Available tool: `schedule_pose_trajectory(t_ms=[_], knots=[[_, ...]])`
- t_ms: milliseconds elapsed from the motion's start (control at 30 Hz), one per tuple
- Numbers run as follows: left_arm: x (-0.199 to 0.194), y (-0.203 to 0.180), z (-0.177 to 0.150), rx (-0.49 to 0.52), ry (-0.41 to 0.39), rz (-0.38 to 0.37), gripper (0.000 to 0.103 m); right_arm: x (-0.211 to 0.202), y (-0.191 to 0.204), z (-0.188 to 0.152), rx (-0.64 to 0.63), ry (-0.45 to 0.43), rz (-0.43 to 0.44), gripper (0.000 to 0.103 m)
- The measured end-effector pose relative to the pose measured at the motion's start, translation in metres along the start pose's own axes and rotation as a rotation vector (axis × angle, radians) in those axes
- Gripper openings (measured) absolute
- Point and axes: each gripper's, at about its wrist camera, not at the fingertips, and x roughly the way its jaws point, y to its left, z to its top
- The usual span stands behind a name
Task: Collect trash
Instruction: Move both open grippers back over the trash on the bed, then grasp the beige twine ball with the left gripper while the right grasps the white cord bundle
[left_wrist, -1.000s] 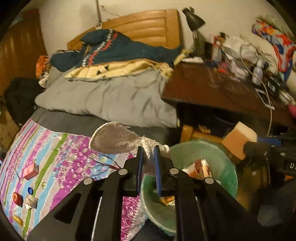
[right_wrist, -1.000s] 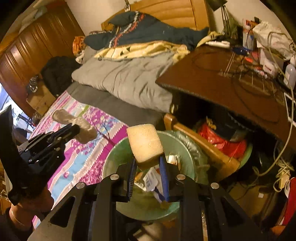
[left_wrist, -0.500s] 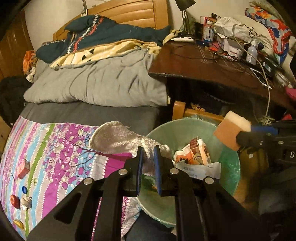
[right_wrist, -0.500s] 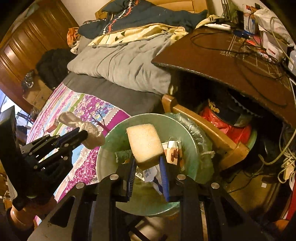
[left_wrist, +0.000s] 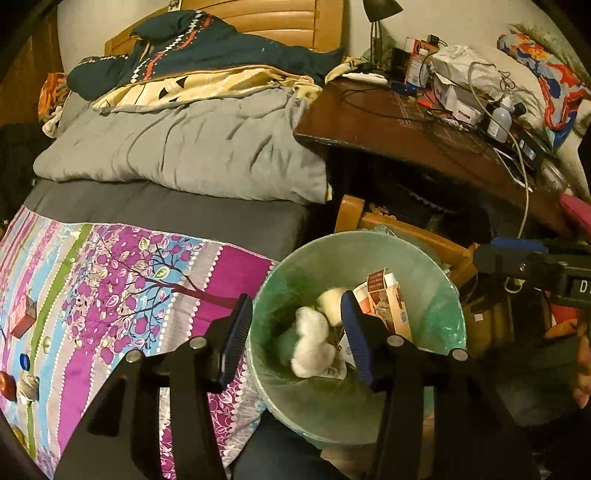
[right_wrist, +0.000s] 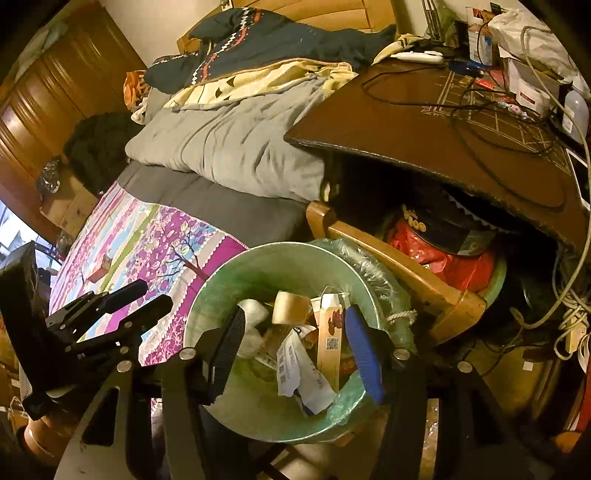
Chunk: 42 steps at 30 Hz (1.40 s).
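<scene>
Two grippers, left gripper (left_wrist: 295, 328) and right gripper (right_wrist: 293, 343), are hanging over the green bin (left_wrist: 439, 291), jaws just opening, nothing between them. White cloth (left_wrist: 312, 347) and sponge (right_wrist: 291, 304) are lying inside among cartons; wooden chair (right_wrist: 417, 273) is crowding the bin at two o'clock, bedspread (left_wrist: 122, 280) at nine.

The bed (left_wrist: 177, 218) carried a grey duvet (left_wrist: 192, 155) under a heaped dark blue patterned blanket (left_wrist: 207, 48), and a purple floral coverlet (left_wrist: 122, 280) dotted with a small red box (left_wrist: 23, 315) and a blue bottle cap (left_wrist: 24, 361). Beside it, the dark wooden desk (left_wrist: 399, 125) held cables, boxes and a lamp (left_wrist: 376, 22).
</scene>
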Motion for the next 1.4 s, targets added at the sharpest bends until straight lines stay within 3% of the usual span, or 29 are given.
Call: schedule_pose_trajectory(t_ms=[267,433,633,900,1033,1100,1267,1400], knots=[[-0.003,0.015,-0.016,-0.031,-0.001,0.049,0.048,0.002,0.012,-0.001,-0.026,-0.020,-0.004,0.058],[-0.014,0.057,-0.046,-0.140,-0.054,0.194,0.056,0.000,0.040,-0.001,-0.073,-0.107,0.026,0.058],[-0.036,0.156,-0.101,-0.420,-0.068,0.429,0.060,0.015,0.111,-0.007,-0.195,-0.176,0.092,0.062],[-0.077,0.285,-0.192,-0.802,-0.047,0.704,0.071,0.076,0.244,-0.016,-0.379,-0.091,0.235,0.065],[-0.087,0.332,-0.224,-0.926,-0.055,0.775,0.073,0.096,0.307,-0.025,-0.450,-0.067,0.296,0.072],[-0.087,0.354,-0.226,-0.952,-0.065,0.794,0.074,0.108,0.330,-0.034,-0.489,-0.042,0.303,0.074],[-0.073,0.407,-0.209,-0.906,-0.115,0.872,0.078,0.139,0.352,-0.049,-0.520,0.036,0.275,0.074],[-0.045,0.441,-0.200,-0.869,-0.081,0.890,0.079,0.158,0.353,-0.052,-0.518,0.073,0.245,0.074]])
